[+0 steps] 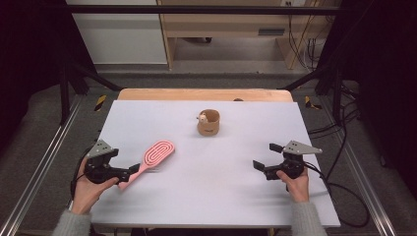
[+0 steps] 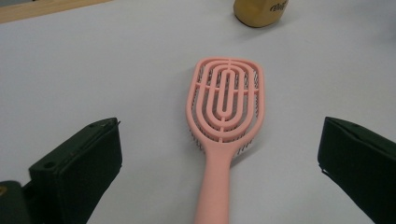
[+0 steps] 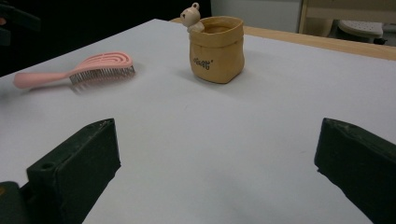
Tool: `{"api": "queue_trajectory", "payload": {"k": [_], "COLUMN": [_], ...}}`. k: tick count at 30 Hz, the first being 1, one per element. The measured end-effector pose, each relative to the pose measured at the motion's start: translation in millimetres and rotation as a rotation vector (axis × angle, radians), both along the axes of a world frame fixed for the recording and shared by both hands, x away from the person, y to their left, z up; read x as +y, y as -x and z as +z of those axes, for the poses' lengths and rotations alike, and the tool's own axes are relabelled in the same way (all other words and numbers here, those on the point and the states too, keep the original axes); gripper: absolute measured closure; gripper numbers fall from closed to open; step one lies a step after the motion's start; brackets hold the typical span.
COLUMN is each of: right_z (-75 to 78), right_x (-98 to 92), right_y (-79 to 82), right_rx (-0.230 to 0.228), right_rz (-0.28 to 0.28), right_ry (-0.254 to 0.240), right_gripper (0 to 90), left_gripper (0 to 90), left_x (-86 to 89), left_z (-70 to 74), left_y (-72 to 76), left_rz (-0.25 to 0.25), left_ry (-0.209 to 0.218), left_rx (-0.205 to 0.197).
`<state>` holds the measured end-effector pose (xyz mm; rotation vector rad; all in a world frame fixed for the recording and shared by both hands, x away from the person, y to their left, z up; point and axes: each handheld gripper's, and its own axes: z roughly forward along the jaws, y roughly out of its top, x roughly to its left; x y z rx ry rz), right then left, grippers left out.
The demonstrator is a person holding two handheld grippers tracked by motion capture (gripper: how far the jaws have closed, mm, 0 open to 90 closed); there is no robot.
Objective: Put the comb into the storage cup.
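We saw the pink brush flat at the table's near left, head pointing away toward the pot, handle between the released left gripper's spread jaws; right gripper gaped empty

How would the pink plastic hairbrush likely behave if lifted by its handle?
The pink plastic hairbrush probably stays stiff, as its ribs look moulded. Its slotted, open head suggests it is light. Lying flat on the white table, it seems unlikely to roll, though the smooth handle might slip.
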<state>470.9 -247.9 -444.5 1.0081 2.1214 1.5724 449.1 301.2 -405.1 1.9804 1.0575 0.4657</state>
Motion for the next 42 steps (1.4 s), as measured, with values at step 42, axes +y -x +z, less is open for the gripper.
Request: {"api": "queue_trajectory", "payload": {"k": [42], "right_z": [-0.5], "right_x": [-0.7], "right_y": [-0.3], "right_rx": [0.003], "right_rz": [-0.001], "right_ry": [-0.003], "right_gripper": [0.3], "left_gripper": [0.0], "left_x": [-19.4], "left_z": [-16.1], "left_y": [-25.4], "left_rz": [-0.057], "left_ry": [-0.110], "left_rx": [0.106]}}
